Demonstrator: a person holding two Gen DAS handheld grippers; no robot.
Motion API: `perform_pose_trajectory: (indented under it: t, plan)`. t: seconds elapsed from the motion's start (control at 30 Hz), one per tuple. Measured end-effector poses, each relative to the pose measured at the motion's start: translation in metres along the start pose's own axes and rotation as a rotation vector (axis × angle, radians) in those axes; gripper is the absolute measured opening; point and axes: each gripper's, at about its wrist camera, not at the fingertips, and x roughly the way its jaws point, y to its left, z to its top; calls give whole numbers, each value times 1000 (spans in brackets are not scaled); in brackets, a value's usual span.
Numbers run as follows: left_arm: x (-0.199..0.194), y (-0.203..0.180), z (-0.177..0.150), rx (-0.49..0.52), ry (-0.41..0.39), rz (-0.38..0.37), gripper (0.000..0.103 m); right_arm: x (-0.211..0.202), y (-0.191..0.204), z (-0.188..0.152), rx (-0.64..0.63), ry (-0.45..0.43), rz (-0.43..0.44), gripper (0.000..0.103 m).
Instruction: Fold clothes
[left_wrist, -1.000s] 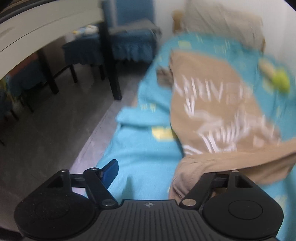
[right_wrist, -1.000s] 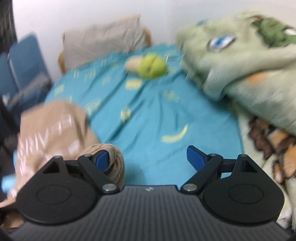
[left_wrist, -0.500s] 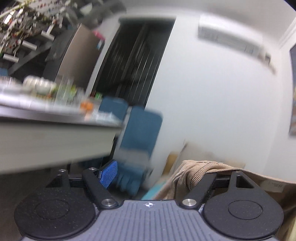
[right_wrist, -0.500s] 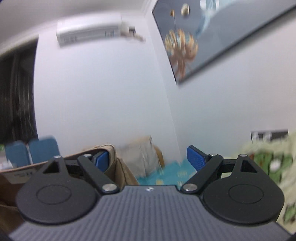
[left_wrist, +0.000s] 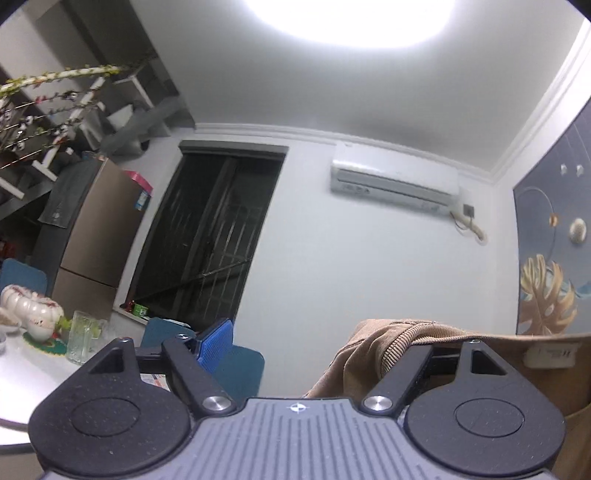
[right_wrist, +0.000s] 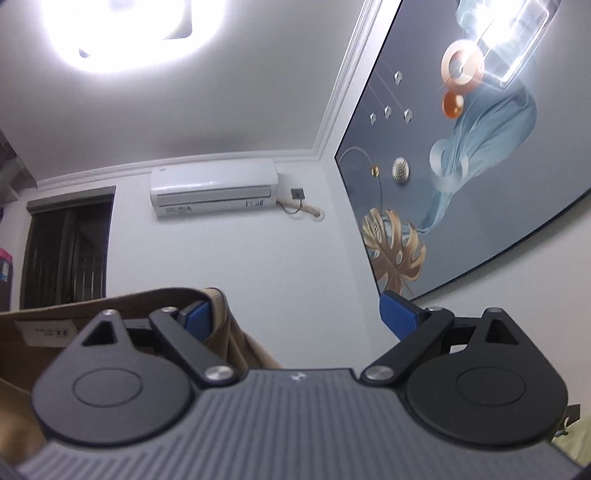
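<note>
Pointing up at the wall and ceiling, both grippers carry one tan garment (left_wrist: 373, 354) between them. In the left wrist view the left gripper (left_wrist: 321, 341) has its jaws wide apart; the ribbed hem drapes over the right-hand finger and hides its pad, while the blue pad (left_wrist: 216, 341) of the other finger stands bare. A white label (left_wrist: 550, 356) shows on the cloth beyond that covered finger. In the right wrist view the right gripper (right_wrist: 295, 317) also has its jaws spread, with the garment (right_wrist: 225, 325) hooked over the left-hand finger and the other finger free.

Past the left jaws there is one air conditioner (left_wrist: 393, 182), one dark barred doorway (left_wrist: 210, 243), one brown refrigerator (left_wrist: 99, 232), and one glass jar (left_wrist: 81, 341) on a white table (left_wrist: 22, 380); whether the jar holds anything I cannot tell. One wall painting (right_wrist: 476, 155) hangs beyond the right jaws.
</note>
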Motion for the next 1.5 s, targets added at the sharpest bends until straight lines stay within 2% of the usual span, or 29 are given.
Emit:
perform_pose_trajectory:
  t: [0.1,0.17,0.27,0.4,0.5,0.67,0.77,0.83,0.9,1.0,1.07,1.1,1.13,1.23,1.37,1.5]
  plan:
    - [35,-10,-19,14,60,-12,79,32,4,-20,-42,57,-9,95]
    - [75,-9,-48,34,97,-7,79,52,9,-47,-68,98,-20,95]
    - [134,-6,-104,65,159,8,79,92,12,-106,-78,194,-27,95]
    - [213,-8,-199,80,225,39,80,146,15,-200,-120,283,-50,94]
    - [273,3,-284,74,294,72,81,188,18,-284,-165,350,-63,93]
    - [371,12,-456,105,418,120,82,252,16,-446,-214,478,-64,93]
    - [426,27,-562,111,549,138,81,281,14,-547,-285,561,-51,92]
    - [451,40,-630,73,643,136,79,295,14,-611,-326,643,-27,92]
    - [475,58,-681,57,730,140,76,305,14,-664,-359,726,-6,92]
    - [500,68,-739,104,875,133,76,313,15,-726,-352,914,48,92]
    - [515,75,-752,173,967,107,79,317,16,-748,-312,1028,102,92]
    - [520,74,-755,214,1007,80,86,318,18,-751,-286,1074,157,92]
    - [525,73,-759,255,1048,50,88,320,22,-751,-268,1117,217,92]
    - [530,70,-747,311,1148,-51,89,320,38,-737,-260,1161,320,92]
    - [501,73,-700,300,1069,-95,96,301,44,-687,-180,1117,356,92]
    - [442,86,-640,252,959,-123,96,249,35,-624,-119,1065,328,92]
